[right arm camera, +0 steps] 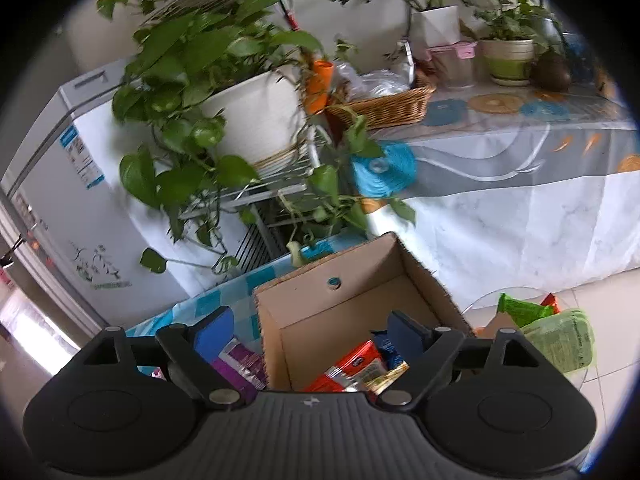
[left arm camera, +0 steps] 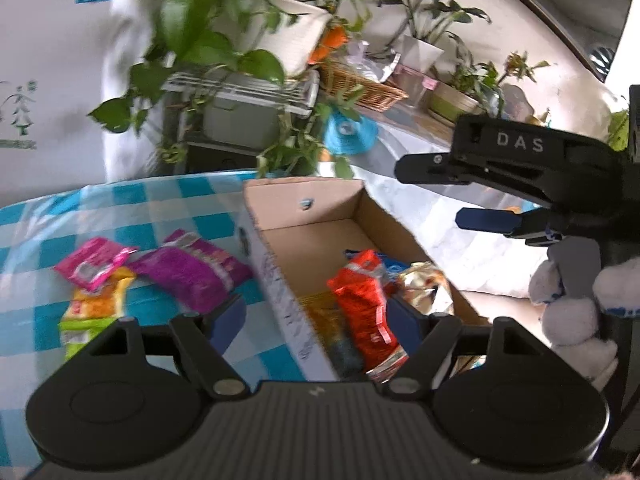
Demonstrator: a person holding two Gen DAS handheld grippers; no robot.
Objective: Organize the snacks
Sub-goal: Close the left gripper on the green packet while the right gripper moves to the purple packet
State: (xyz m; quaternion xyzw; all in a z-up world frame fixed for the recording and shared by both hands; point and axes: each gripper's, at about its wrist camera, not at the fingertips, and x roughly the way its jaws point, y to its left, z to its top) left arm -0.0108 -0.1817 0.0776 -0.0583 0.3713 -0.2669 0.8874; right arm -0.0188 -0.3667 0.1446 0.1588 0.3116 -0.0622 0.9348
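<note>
1. Snacks lie partly in the cardboard box, partly on the checked table.
2. Left claw stands spread and empty, straddling the box's near wall.
3. Right claw is spread too, gripping nothing.
4. Inside the box: a red packet, a blue one, a foil one.
5. Outside: a purple packet, a pink packet and a yellow-green packet.

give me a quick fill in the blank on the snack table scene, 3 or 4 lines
1. The red snack packet lies inside the ____ box.
2. The purple packet lies on a blue and white ____ tablecloth.
3. The pink packet partly overlaps the ____ and green packet.
4. The left gripper holds ____.

Missing words: cardboard; checked; yellow; nothing
</note>
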